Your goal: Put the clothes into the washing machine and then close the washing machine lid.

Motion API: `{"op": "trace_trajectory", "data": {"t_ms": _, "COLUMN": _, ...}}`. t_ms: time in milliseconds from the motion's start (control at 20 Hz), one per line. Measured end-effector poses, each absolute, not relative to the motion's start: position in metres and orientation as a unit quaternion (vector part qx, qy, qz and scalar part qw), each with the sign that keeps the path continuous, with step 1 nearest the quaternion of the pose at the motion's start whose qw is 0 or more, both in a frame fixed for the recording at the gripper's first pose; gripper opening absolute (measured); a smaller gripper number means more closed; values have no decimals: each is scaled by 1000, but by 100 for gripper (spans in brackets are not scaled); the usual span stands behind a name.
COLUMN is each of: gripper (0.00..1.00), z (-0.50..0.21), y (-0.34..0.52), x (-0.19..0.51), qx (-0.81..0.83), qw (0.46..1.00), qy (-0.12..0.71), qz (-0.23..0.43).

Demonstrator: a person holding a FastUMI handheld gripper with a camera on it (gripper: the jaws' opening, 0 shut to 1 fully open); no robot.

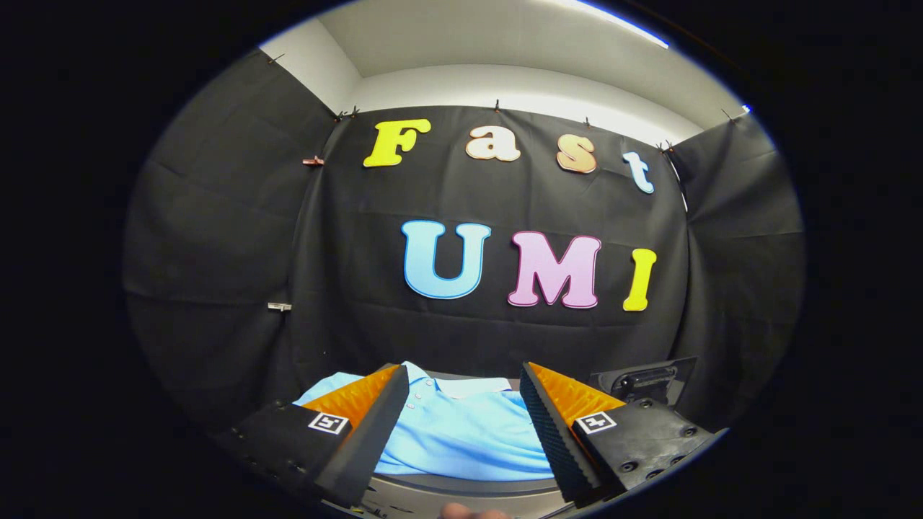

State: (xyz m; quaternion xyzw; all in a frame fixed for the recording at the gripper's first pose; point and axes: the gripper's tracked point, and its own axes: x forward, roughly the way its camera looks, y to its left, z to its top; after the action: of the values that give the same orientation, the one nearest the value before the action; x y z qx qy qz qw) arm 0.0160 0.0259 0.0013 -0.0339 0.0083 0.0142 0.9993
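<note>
The gripper (461, 425) rides above a light blue polo shirt (461, 432), its two fingers spread wide apart with nothing between them but open air; the tongs are released and neither finger presses on the cloth. The shirt lies flat just ahead of and below the fingers, its white collar (472, 388) and a short row of small buttons (417, 404) turned toward the black cloth wall (505, 331) behind it. Each finger covers a side of the shirt, so the sleeves are mostly hidden; only a bit of blue fabric shows past the outer side of the left finger. The shirt rests on a grey surface (461, 497), seen as a narrow strip nearest the camera; whether this is a table or the top of the washing machine cannot be told. Beyond the right finger, close against the wall, stands a dark tilted panel with a recessed grip (645, 378), possibly the raised lid of the machine, though it is partly cut off by the finger and too dim to be sure. A small rounded fingertip-like shape (469, 513) pokes in below the fingers, mostly cut off
</note>
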Motion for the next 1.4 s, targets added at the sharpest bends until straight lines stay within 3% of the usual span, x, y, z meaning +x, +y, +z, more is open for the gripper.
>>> {"op": "trace_trajectory", "data": {"t_ms": 500, "gripper": 98, "z": 1, "y": 29, "x": 41, "qx": -39, "qw": 998, "qy": 35, "qz": 24}}
{"op": "trace_trajectory", "data": {"t_ms": 950, "gripper": 98, "z": -19, "y": 27, "x": 79, "qx": -34, "qw": 993, "qy": 108, "qz": 29}}
{"op": "trace_trajectory", "data": {"t_ms": 1400, "gripper": 99, "z": -103, "y": 47, "x": 96, "qx": 13, "qw": 949, "qy": 313, "qz": 46}}
